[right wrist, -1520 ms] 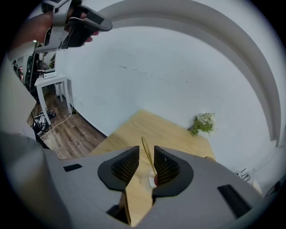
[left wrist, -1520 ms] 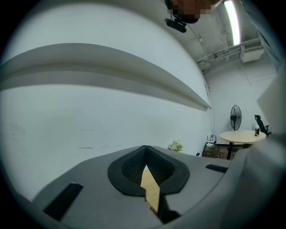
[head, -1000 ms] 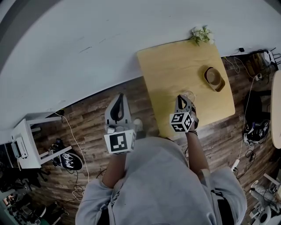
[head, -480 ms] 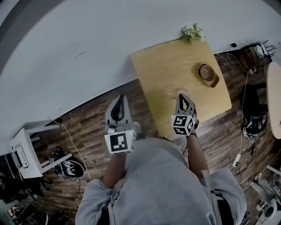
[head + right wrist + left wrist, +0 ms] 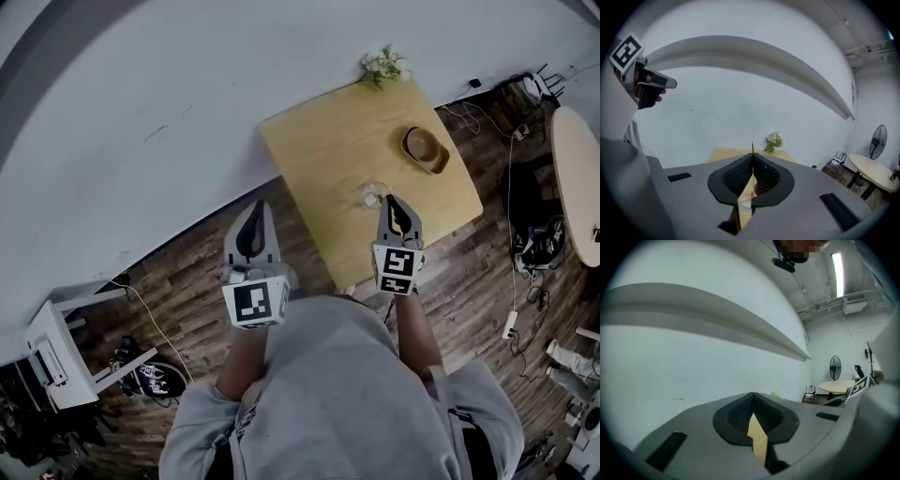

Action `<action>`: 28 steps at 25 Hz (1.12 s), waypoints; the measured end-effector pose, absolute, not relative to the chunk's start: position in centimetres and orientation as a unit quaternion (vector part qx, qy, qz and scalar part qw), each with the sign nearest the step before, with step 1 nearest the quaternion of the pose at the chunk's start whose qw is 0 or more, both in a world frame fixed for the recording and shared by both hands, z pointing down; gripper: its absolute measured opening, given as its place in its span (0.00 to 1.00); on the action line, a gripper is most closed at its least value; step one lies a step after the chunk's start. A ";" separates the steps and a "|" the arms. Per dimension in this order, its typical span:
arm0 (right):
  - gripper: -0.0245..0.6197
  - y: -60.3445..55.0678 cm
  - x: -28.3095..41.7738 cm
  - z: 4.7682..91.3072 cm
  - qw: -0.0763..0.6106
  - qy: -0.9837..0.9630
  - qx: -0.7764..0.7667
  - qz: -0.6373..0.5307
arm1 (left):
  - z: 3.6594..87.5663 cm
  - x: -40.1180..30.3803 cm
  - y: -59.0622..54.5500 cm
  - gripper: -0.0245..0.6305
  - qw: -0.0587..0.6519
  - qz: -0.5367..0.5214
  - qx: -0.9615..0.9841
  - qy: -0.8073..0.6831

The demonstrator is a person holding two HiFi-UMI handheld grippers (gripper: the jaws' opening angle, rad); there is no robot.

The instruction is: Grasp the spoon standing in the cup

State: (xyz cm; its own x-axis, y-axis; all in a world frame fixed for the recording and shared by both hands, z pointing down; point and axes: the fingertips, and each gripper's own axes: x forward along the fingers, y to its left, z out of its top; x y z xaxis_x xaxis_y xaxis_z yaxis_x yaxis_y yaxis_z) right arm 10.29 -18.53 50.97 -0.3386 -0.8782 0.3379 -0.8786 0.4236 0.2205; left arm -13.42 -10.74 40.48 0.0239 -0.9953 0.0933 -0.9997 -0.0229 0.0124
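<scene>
My head camera looks steeply down from high over the wooden table, while cameras on my left gripper and right gripper peer along their jaws at the white wall, the right sharing that table.

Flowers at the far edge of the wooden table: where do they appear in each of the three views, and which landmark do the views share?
Head view: flowers at the top, right of centre, on the wooden table by the wall.
Left gripper view: perhaps the faint speck just above the jaws; too small to be sure.
Right gripper view: flowers near the centre, just above and right of the jaw tips.
Shared landmark: the wooden table.
</scene>
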 end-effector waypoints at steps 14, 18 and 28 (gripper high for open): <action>0.04 -16.5 12.6 44.0 0.085 -0.801 0.592 0.034 | 39.6 -11.4 -11.6 0.04 0.030 0.018 0.746 -0.665; 0.04 -15.9 13.4 42.3 0.062 -0.797 0.599 0.039 | 39.2 -10.5 -11.8 0.04 0.027 0.014 0.754 -0.656; 0.04 -15.1 14.7 40.0 0.025 -0.792 0.609 0.044 | 38.9 -9.5 -12.2 0.04 0.021 0.012 0.762 -0.647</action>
State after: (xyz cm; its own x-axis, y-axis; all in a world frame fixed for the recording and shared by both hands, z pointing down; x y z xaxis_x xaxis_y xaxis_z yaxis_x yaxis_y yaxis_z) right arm 14.68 -15.15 39.95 -0.2572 -0.9618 0.0936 -0.9663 0.2546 -0.0387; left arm -9.50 -12.21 38.89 0.1616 -0.9859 0.0446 -0.9868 -0.1610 0.0161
